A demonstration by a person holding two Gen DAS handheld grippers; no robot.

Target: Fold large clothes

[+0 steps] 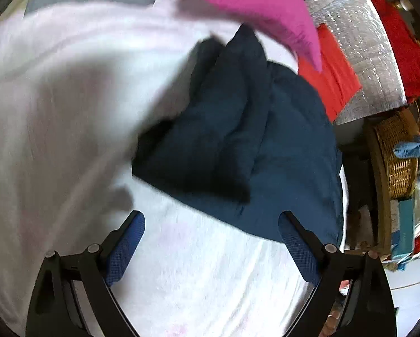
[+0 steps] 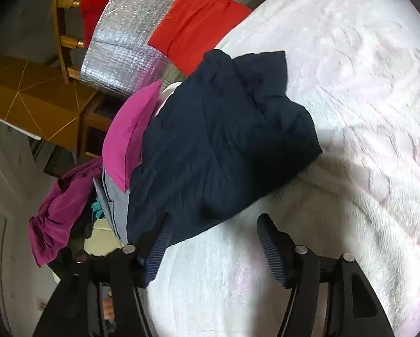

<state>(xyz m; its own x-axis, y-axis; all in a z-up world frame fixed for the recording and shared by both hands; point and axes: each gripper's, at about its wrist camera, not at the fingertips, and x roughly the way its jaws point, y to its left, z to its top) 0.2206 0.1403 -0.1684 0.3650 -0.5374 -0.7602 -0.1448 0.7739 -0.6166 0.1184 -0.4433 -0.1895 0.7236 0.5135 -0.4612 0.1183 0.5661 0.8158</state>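
Note:
A dark navy garment (image 1: 238,140) lies bunched in folds on a white, faintly pink bedcover (image 1: 195,266). My left gripper (image 1: 211,241) is open and empty, just short of the garment's near edge. In the right wrist view the same navy garment (image 2: 218,146) lies ahead. My right gripper (image 2: 214,250) is open, and the garment's lower edge drapes over its left finger (image 2: 156,250). The right finger (image 2: 271,250) is bare above the bedcover (image 2: 350,98).
A magenta cloth (image 1: 266,8) and a red cloth (image 1: 333,70) lie on a silver quilted mat (image 1: 358,42) beyond the garment. A wicker basket (image 1: 398,151) stands at the right. Purple and grey clothes (image 2: 58,210) hang off the bed edge.

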